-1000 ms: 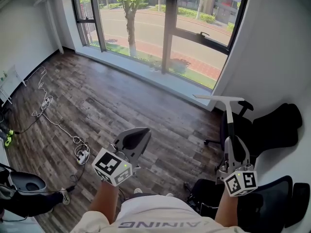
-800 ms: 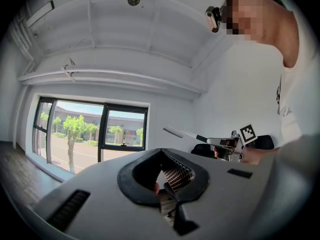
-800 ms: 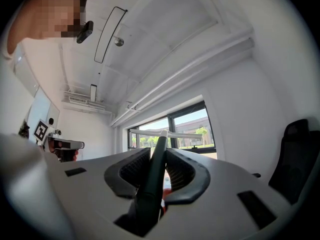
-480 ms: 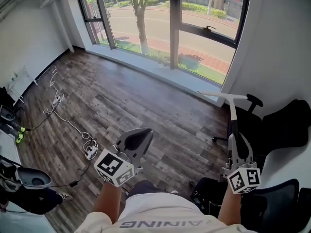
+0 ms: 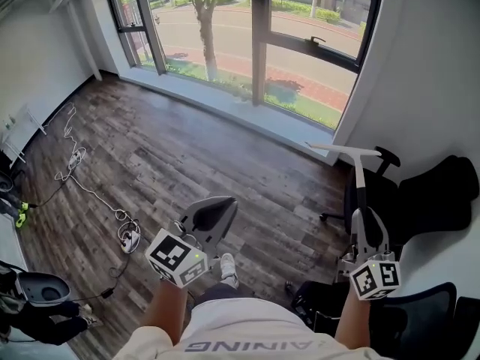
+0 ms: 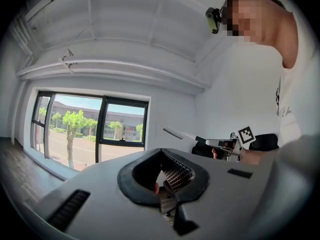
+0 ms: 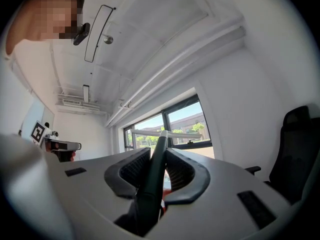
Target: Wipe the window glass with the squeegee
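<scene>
**Squeegee clamped in the right gripper, window well ahead**

We are standing back in the room, holding both grippers low before us. Just to the right of the right gripper (image 5: 366, 227), black office chairs (image 5: 427, 193) are crowding against the white wall (image 5: 427, 66) and closing off that side. To the left of the left gripper (image 5: 210, 214), cables (image 5: 75, 158) are trailing across the wooden floor (image 5: 187, 156). Ahead of both grippers the floor is lying bare and running up to the low sill (image 5: 247, 117). Beyond the sill the window (image 5: 225, 28) is standing well apart from both grippers, with its dark frame dividing the glass into panes.

We are clamping the squeegee (image 5: 358, 178) in the right gripper. Its jaws are pressing on the handle, which is rising out past the tips. The pale blade is lying crosswise at the top and touching nothing. We are carrying the left gripper with its jaws parted a little and nothing between them.
</scene>
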Action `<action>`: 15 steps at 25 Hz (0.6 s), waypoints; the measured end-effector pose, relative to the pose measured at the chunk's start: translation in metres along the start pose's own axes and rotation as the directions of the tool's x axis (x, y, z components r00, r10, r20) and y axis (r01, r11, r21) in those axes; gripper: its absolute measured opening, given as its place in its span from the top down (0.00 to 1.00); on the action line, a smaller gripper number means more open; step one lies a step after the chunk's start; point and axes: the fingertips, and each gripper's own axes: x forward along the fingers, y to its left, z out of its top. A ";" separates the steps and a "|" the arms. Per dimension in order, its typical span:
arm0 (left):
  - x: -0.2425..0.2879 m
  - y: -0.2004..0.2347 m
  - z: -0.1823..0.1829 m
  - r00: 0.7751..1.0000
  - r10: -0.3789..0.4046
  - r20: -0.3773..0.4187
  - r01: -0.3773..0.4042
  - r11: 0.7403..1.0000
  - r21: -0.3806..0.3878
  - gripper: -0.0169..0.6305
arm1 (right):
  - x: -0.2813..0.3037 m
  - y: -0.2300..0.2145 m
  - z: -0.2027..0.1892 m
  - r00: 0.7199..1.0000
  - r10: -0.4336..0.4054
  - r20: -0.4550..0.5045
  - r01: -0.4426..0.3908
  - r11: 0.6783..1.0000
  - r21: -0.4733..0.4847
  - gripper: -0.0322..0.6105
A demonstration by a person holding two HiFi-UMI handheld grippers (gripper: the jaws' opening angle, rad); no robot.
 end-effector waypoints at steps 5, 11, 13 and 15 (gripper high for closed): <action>0.027 0.058 -0.002 0.999 -0.024 0.024 0.024 0.999 -0.028 0.95 | 0.053 0.006 0.001 1.000 -0.029 -0.002 0.029 0.998 -0.054 0.79; 0.053 0.155 0.002 0.999 -0.025 0.035 0.027 0.998 -0.049 0.95 | 0.145 0.035 -0.007 0.998 -0.044 -0.035 0.041 0.995 -0.086 0.79; 0.058 0.187 0.006 0.999 -0.029 0.038 0.031 0.998 -0.054 0.95 | 0.175 0.047 -0.010 0.998 -0.042 -0.036 0.039 0.995 -0.093 0.79; 0.064 0.216 0.009 0.999 -0.030 0.039 0.032 0.998 -0.047 0.95 | 0.204 0.056 -0.010 0.999 -0.041 -0.025 0.039 0.995 -0.092 0.79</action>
